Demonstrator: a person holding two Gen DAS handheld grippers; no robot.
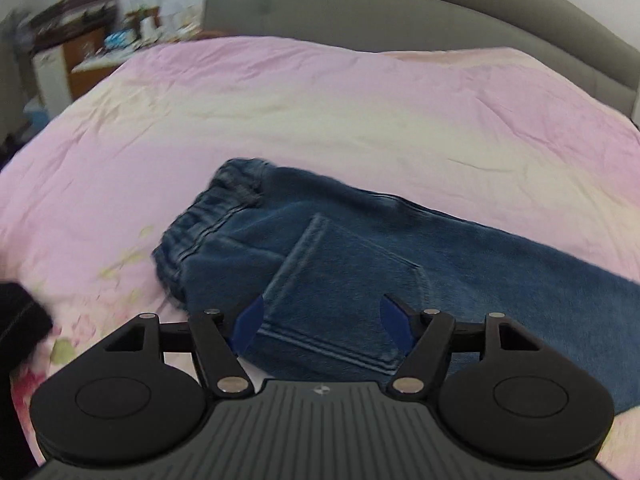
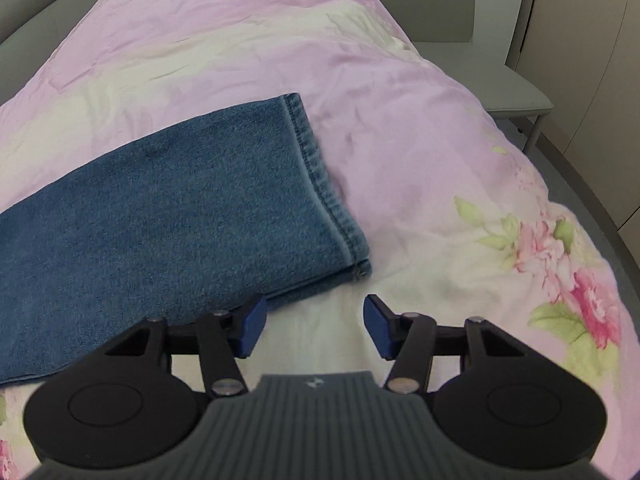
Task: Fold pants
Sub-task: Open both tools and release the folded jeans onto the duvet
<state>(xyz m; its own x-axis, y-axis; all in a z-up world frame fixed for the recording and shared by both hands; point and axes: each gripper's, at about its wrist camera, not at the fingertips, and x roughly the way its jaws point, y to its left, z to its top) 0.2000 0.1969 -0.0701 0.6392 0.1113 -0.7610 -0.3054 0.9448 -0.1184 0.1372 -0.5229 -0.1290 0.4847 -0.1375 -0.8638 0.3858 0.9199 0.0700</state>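
Blue denim pants [image 1: 360,240] lie flat on the pink bedcover, folded lengthwise with one leg over the other. In the left wrist view the elastic waistband [image 1: 216,208] is at the left and a back pocket [image 1: 344,292] faces up. My left gripper [image 1: 322,322] is open and empty, hovering over the pocket near the pants' near edge. In the right wrist view the leg end of the pants [image 2: 160,208] shows, with the hem [image 2: 320,176] at the right. My right gripper [image 2: 316,322] is open and empty, over the bedcover just beside the hem's near corner.
The pink floral bedcover [image 1: 320,100] spreads around the pants. A grey headboard [image 1: 360,4] is behind. Cluttered furniture [image 1: 80,40] stands far left. A dark cloth [image 1: 20,316] lies at the left edge. A grey chair [image 2: 500,76] stands by the bed's right side.
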